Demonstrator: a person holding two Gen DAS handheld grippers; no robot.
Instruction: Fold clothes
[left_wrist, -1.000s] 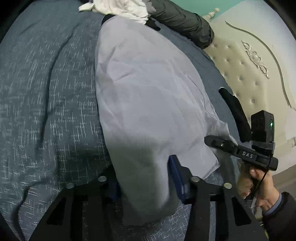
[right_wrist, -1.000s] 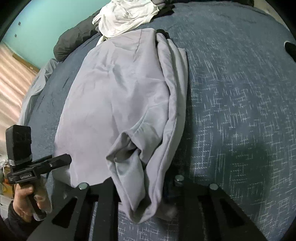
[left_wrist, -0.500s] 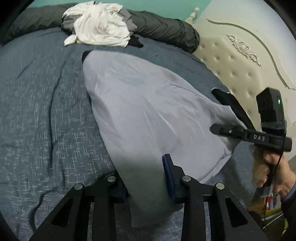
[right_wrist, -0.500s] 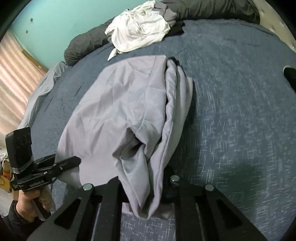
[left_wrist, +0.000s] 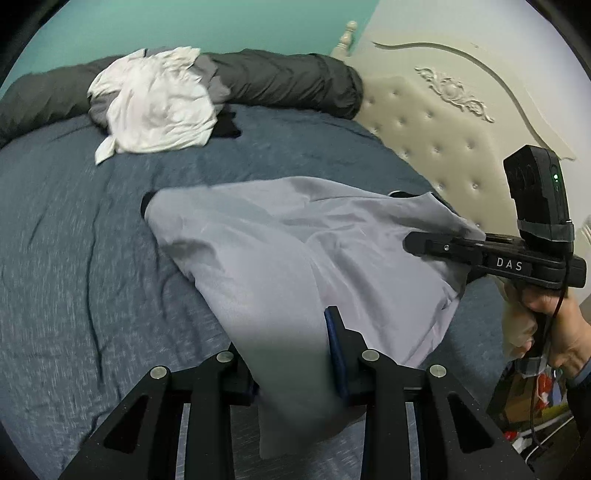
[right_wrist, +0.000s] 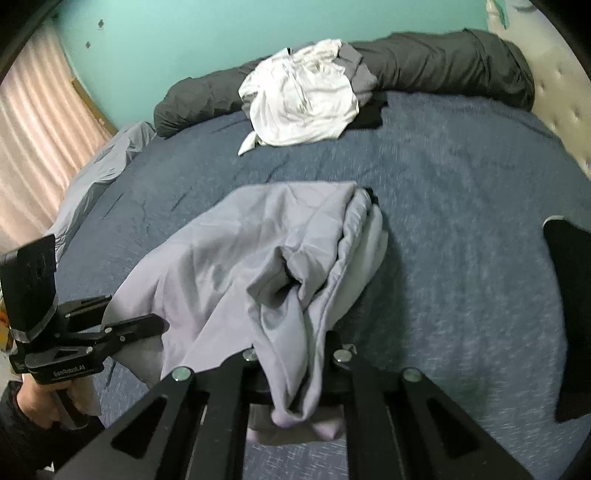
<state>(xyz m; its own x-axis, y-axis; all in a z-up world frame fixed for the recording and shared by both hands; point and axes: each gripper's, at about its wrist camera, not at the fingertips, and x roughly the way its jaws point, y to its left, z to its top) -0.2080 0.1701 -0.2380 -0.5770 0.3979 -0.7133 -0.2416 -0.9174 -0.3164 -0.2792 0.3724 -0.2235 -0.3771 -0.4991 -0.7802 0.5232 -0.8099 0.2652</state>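
With the left gripper (left_wrist: 295, 354) and the right gripper (right_wrist: 295, 354) each clamped on a near corner of the grey garment (left_wrist: 295, 240), its far end on the bed (left_wrist: 74, 258), the lift was in hand; next, carry the edge forward evenly.

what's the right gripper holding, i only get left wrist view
Observer: The right gripper pinches a bunched edge of the garment, which hangs below it; its jaws have just been closing.
Operator: is the garment's right side flat
Observer: No, it lies in stacked folds there.
Operator: anything left of the bed
Observer: A pink curtain.
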